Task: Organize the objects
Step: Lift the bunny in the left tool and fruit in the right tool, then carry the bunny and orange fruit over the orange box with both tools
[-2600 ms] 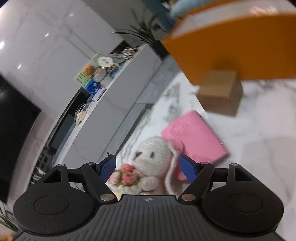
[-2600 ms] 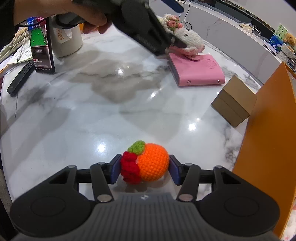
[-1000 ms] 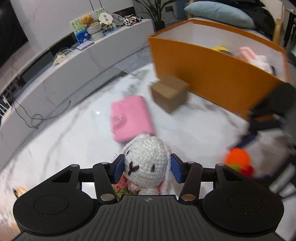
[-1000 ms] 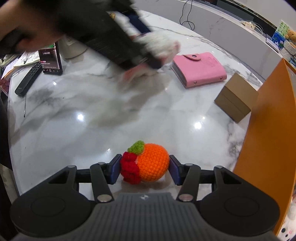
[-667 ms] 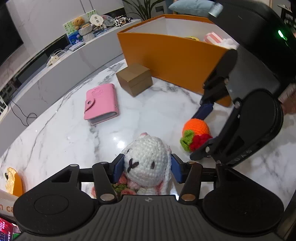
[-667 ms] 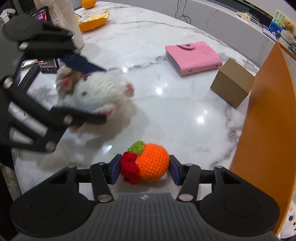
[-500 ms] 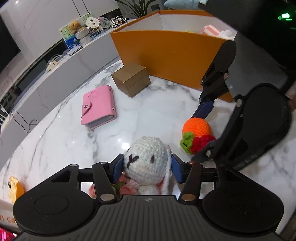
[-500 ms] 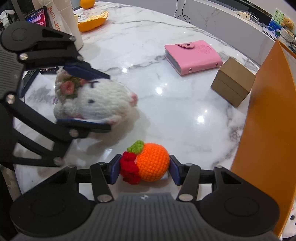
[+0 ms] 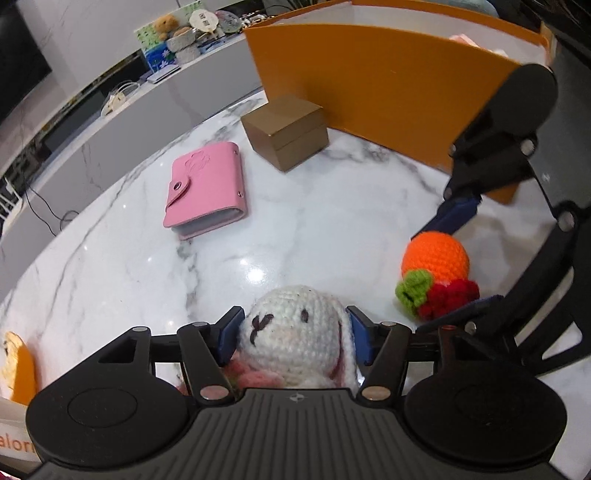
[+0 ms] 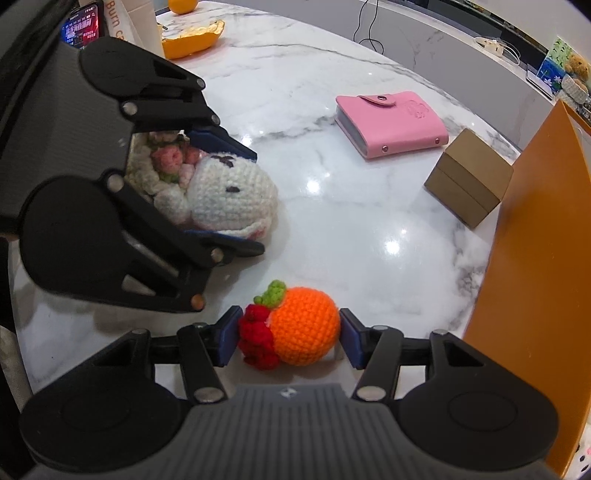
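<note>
A white crochet rabbit [image 9: 295, 332] holding pink flowers lies on the marble table, its head between the blue pads of my left gripper [image 9: 293, 334]. Those jaws are opening and the pads stand just beside the head. The right wrist view shows the same rabbit [image 10: 232, 199] resting on the tabletop inside the left gripper [image 10: 258, 203]. My right gripper [image 10: 290, 336] is shut on a crochet orange [image 10: 303, 325] with a green leaf and red berries, low on the table. From the left wrist view the crochet orange [image 9: 436, 258] sits in the right gripper [image 9: 436, 277] to the right.
A pink snap wallet [image 9: 207, 192] and a small brown box [image 9: 288, 133] lie further back. Behind them stands a tall orange bin [image 9: 388, 92] with soft toys inside. At the table's far left are orange peel [image 10: 192, 38], a phone [image 10: 81, 29] and a white cup.
My left gripper has swung over from the pink wallet with the rabbit, come down beside the right gripper, and its pads have spread wider. The right gripper and the crochet orange have not moved.
</note>
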A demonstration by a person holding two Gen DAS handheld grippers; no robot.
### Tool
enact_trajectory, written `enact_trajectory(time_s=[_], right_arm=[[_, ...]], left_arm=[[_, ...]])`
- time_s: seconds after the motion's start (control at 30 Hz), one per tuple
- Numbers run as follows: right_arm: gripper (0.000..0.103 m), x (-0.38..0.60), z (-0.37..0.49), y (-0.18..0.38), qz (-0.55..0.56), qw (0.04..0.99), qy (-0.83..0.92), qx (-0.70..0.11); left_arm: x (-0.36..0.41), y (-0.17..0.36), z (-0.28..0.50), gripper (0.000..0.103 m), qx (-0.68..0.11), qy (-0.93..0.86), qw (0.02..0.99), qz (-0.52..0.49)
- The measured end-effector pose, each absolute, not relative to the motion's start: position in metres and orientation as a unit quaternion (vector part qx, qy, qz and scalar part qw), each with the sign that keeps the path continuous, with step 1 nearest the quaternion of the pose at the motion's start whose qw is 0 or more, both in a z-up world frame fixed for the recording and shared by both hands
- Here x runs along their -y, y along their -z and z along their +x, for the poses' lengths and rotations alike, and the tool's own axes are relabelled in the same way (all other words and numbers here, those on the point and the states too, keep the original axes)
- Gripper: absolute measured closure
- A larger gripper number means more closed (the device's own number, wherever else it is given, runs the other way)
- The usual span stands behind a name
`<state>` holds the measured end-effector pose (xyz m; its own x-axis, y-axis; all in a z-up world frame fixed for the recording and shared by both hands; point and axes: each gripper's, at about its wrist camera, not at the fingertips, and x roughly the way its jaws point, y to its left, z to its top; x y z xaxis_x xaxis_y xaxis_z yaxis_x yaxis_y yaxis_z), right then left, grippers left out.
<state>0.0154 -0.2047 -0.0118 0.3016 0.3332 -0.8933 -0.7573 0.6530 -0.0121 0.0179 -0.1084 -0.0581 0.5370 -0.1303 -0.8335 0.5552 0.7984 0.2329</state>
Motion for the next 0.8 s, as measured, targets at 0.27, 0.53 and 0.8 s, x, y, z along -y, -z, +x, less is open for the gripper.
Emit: enact_trajectory(time_s=[0.27, 0.53, 0.8], right_arm=[[0.048, 0.206, 0.014, 0.009, -0.218, 0.775, -0.349, -0.479], [0.048, 0.211, 0.013, -0.012, -0.203, 0.792, -0.35, -0.456], [0.048, 0.224, 0.012, -0.05, -0.176, 0.818, -0.353, -0.419]], left_arm=[[0.103, 0.056, 0.017, 0.04, -0.442, 0.19, 0.845, 0.233], [0.098, 0.047, 0.007, 0.042, -0.435, 0.182, 0.853, 0.223], [0.098, 0.032, -0.001, 0.043, -0.415, 0.166, 0.871, 0.203]])
